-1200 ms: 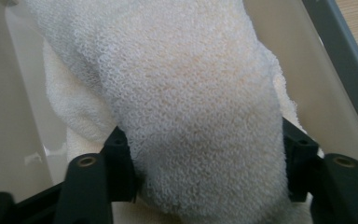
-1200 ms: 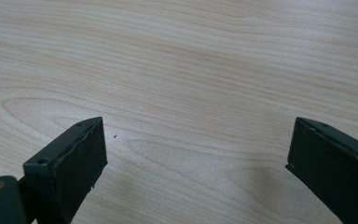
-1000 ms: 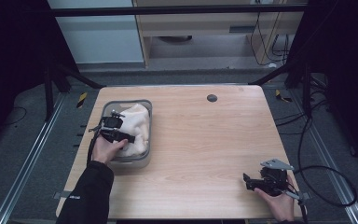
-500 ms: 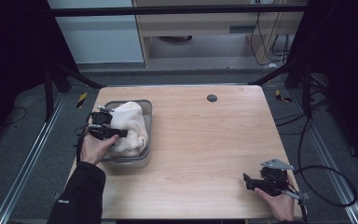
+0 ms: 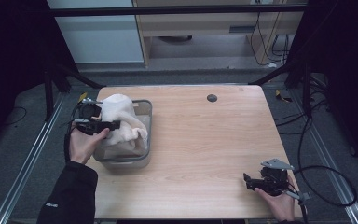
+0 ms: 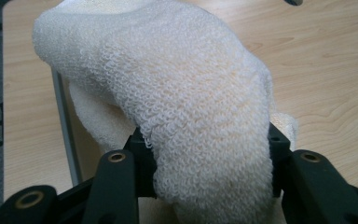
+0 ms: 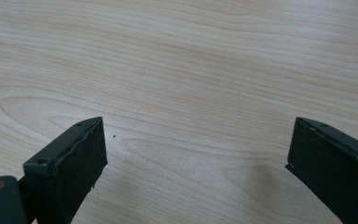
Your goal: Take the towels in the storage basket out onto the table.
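A cream terry towel [image 5: 121,119] bulges up out of a clear grey bin [image 5: 146,112] at the table's left side. My left gripper [image 5: 113,125] is shut on a thick fold of it from the left, above the bin's rim. In the left gripper view the towel [image 6: 191,88] bunches between both black jaws of the left gripper [image 6: 205,156] and drapes away over the bin's edge; its lower part still hangs into the bin. My right gripper [image 5: 248,182] rests near the table's front right corner, open. In the right gripper view the right gripper [image 7: 196,154] has only bare wood between its jaws.
A small black round cap [image 5: 211,98] sits in the wooden tabletop [image 5: 205,140] near the far edge. Metal rails [image 5: 28,163] run along the floor on both sides, and cables [image 5: 326,182] trail at the right.
The left hand has risen and shifted left, pulling the towel up out of the bin. The right hand has kept still.
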Tool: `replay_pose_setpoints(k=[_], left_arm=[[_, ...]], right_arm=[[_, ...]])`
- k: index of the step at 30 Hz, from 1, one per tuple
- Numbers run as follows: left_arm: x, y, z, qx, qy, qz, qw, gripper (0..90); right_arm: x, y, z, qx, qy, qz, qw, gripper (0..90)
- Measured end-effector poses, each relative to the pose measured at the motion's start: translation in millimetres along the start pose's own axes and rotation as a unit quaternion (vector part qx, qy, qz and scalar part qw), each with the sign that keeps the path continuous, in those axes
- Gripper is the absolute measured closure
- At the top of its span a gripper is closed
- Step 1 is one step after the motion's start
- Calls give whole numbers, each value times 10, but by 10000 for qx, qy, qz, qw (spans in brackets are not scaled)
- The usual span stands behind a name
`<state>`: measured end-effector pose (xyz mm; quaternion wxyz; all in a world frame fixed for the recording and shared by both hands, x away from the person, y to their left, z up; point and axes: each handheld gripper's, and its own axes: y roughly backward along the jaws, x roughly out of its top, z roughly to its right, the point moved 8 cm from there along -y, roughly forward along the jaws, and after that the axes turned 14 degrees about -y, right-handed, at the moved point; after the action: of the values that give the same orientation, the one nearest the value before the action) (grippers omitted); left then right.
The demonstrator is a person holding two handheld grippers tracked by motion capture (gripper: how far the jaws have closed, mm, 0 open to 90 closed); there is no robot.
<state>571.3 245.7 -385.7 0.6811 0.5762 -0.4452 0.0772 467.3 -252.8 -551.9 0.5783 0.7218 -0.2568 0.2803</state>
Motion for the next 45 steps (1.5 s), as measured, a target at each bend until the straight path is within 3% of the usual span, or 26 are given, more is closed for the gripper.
replay_pose_setpoints(k=[18,34,45], left_arm=[[231,383,41,11,-210,393,9990,529],[333,619,8,12,-241,502,9984,528],[428,769,67,-86,-308,631,9975,528]], right_arm=[[-3,2,11,-32,-19,-11,10000,45],[-1,1,13,-49,-12,-1,10000,47],[1,3,15,-44,-13,7,10000,49]])
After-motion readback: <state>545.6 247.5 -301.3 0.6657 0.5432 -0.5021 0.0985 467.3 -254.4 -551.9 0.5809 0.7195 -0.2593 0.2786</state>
